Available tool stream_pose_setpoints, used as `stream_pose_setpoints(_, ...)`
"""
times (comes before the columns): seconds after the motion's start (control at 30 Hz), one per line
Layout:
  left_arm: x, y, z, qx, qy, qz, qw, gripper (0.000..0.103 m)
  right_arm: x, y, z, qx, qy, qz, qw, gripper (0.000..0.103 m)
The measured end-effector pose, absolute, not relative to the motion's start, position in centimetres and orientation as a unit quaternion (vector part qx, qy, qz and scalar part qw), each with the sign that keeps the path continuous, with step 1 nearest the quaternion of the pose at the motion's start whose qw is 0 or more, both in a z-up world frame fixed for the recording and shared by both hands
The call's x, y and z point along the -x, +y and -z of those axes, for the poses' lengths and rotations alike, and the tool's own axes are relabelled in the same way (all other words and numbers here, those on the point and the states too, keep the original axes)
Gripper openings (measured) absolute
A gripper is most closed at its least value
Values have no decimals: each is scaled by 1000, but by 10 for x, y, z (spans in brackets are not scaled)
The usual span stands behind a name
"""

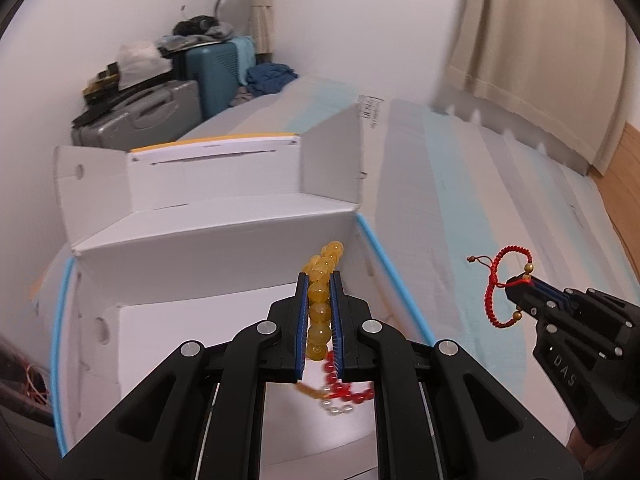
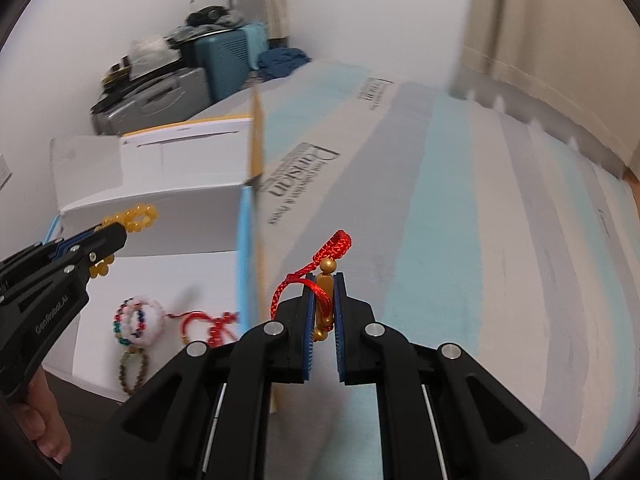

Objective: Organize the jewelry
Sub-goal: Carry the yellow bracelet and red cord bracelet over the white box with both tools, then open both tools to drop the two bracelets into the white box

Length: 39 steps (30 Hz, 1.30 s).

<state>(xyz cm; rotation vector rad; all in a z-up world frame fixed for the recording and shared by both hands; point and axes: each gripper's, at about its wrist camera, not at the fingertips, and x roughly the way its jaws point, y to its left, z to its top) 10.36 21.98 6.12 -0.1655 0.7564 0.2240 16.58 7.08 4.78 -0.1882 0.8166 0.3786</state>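
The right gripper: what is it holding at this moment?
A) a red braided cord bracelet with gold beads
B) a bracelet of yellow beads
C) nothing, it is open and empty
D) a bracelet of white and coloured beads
A: the right gripper is shut on the red cord bracelet, whose gold beads sit between its fingers, while the yellow bead bracelet is in the left gripper.

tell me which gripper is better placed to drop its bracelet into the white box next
Left. The left gripper holds the yellow bead bracelet directly above the open white box. The right gripper, clamping the red cord bracelet, hangs outside the box's blue-edged wall, over the striped mattress.
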Motion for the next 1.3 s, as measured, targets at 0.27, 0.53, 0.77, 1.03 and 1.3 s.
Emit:
stream_pose_setpoints(0.27,-82,252,-66,87,365,-137,917,9,-145,110,-53,109,382,-213,892,8)
stream_pose_setpoints(0.53,-63,279,-61,91,379,-165,906,9,-129,148,-54,119,376,-250,884,8)
stream_pose_setpoints(0.77,-52,301,-38,107,411,-182,887,9,-128,174,-32,133,413,-285,855,8)
stream_pose_setpoints(1.03,-57,310,-9,131,448,-170,868,9,-141,184,3,136,469,-287,824,8)
stream_pose_setpoints(1.3,-61,311,6,125,471,-181,854,9,-149,191,24,145,496,-277,810,8)
